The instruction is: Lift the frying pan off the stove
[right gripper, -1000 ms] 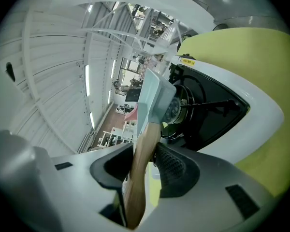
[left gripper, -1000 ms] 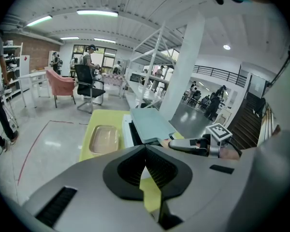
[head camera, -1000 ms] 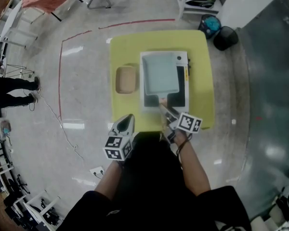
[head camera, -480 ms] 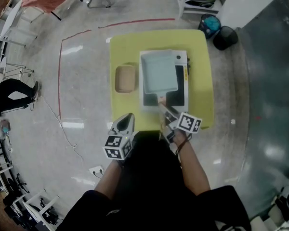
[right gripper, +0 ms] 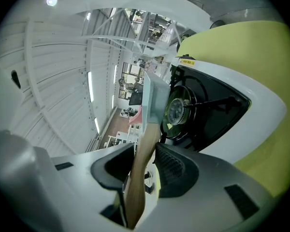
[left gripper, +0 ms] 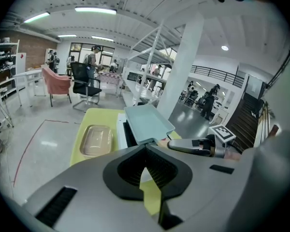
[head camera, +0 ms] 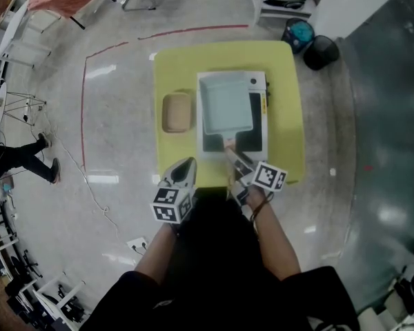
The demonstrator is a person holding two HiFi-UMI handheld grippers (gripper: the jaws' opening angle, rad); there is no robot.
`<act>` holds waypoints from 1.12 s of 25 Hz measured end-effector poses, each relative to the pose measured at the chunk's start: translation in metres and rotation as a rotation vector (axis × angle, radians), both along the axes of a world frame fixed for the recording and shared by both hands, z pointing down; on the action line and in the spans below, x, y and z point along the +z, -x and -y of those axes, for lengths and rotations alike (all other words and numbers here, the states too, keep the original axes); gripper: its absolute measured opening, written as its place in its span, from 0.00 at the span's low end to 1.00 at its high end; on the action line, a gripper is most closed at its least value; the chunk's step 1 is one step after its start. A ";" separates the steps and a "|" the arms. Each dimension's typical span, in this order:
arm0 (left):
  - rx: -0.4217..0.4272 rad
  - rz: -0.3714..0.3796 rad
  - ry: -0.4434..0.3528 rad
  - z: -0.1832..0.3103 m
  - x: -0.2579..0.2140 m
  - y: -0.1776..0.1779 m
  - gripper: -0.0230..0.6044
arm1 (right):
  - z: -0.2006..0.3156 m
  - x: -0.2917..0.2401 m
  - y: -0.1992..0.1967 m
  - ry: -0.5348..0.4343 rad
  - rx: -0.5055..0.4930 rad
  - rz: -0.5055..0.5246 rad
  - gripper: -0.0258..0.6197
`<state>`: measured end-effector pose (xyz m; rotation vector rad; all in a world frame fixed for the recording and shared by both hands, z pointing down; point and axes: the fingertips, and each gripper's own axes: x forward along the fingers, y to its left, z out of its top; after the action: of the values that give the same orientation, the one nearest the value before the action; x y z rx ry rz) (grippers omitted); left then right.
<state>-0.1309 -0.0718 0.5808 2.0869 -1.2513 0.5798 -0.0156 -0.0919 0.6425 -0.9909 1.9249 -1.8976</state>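
Only its own view shows us the right gripper [right gripper: 146, 148] just tightening narrow jaws on the frying pan [right gripper: 154, 98] handle [right gripper: 141, 173]; left gripper [head camera: 186, 165], at its nine o'clock, pinched empty.

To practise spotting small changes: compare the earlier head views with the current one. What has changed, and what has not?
The right gripper has just been closing its jaws on the wooden handle of the frying pan. A bystander at the left edge has walked towards the picture's bottom. The frying pan, stove, tan container and left gripper stayed put.
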 end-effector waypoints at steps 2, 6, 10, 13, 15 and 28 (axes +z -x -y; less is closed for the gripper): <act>0.006 -0.003 -0.004 0.001 -0.001 -0.004 0.11 | -0.005 0.005 0.001 0.072 0.032 0.063 0.27; 0.002 -0.001 0.024 -0.003 0.005 -0.001 0.11 | 0.001 0.008 0.003 -0.037 -0.025 0.026 0.28; -0.004 0.005 0.036 -0.004 0.010 0.002 0.11 | 0.002 0.011 0.008 -0.062 -0.028 0.044 0.28; -0.005 0.008 0.039 -0.003 0.010 0.002 0.11 | 0.000 0.015 0.008 -0.033 -0.021 0.051 0.28; -0.003 0.007 0.043 -0.002 0.011 0.002 0.11 | 0.001 0.017 0.008 -0.024 -0.024 0.055 0.28; -0.010 0.003 0.049 -0.004 0.015 0.003 0.11 | 0.001 0.024 0.019 -0.029 -0.108 0.067 0.34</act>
<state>-0.1343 -0.0681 0.5958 2.0389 -1.2368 0.6029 -0.0342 -0.0925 0.6668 -0.8200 1.9983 -1.9280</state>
